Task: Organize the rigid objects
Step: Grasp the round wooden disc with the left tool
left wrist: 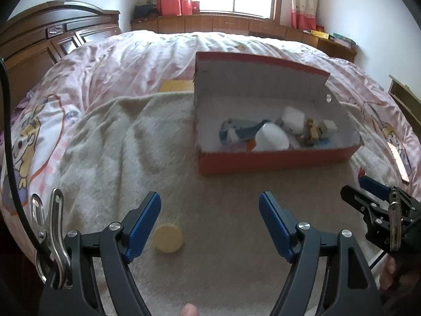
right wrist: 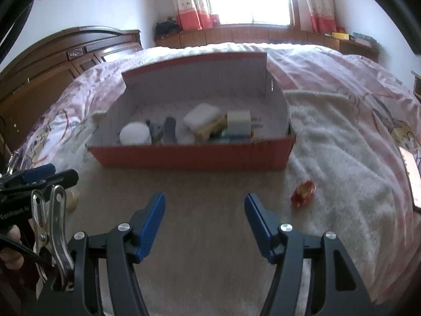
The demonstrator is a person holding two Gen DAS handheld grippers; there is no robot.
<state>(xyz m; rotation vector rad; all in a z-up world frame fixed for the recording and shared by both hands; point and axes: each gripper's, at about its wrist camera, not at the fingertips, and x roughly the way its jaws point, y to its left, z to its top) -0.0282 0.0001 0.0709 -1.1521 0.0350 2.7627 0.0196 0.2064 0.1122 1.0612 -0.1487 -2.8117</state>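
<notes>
An open orange cardboard box (left wrist: 276, 162) with a raised lid sits on a beige blanket on the bed; it also shows in the right wrist view (right wrist: 194, 155). Inside lie several small things, among them a white round tub (right wrist: 135, 133), a white charger plug (right wrist: 239, 122) and a blue-grey toy (left wrist: 242, 130). A yellow round disc (left wrist: 168, 238) lies on the blanket just right of my left gripper's left finger. A small red toy car (right wrist: 303, 193) lies to the right of my right gripper. My left gripper (left wrist: 209, 221) is open and empty. My right gripper (right wrist: 204, 223) is open and empty.
The beige blanket (left wrist: 126, 142) covers a pink cartoon-print duvet (left wrist: 110, 60). A yellow flat object (left wrist: 176, 86) lies behind the box's left end. A dark wooden headboard (left wrist: 39, 42) stands at the left. A window bench (right wrist: 250, 33) runs along the far wall.
</notes>
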